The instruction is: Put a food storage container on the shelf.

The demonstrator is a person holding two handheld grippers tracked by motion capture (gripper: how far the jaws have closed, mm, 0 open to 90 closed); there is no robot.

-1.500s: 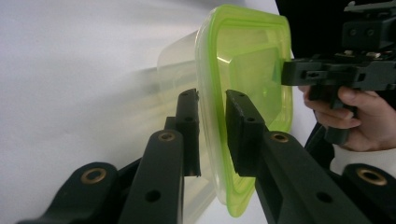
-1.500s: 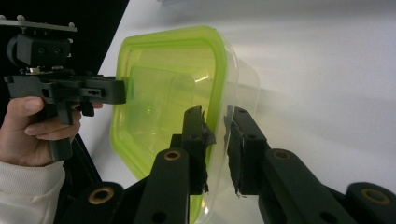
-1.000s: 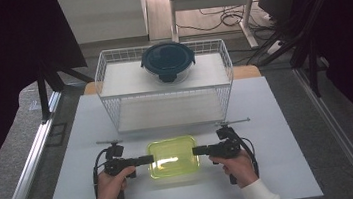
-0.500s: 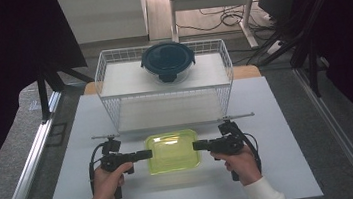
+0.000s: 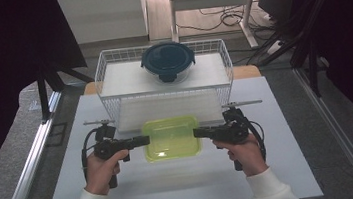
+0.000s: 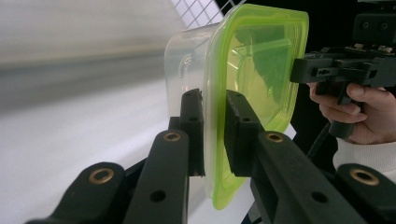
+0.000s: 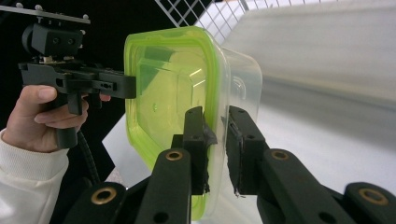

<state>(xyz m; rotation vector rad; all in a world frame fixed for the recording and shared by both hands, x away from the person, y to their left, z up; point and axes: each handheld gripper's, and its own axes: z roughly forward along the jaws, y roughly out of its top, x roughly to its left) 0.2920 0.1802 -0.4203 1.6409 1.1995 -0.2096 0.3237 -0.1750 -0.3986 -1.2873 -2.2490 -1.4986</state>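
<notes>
A clear square container with a lime-green lid hangs above the white table, just in front of the wire basket. My left gripper pinches the lid's left rim and my right gripper pinches the right rim, each held in a hand. In the left gripper view my jaws clamp the green rim of the container, with the right gripper on the far edge. The right gripper view mirrors this: my jaws are shut on the rim of the container, and the left gripper grips the opposite edge.
A white wire basket stands behind the container and holds a round dark-blue lidded bowl. The white table stretches toward the person. Black curtains flank both sides, and a metal rail runs along the left.
Both grippers have lifted the container together off the table. In the high view it now sits higher in the picture and closer to the basket's front.
</notes>
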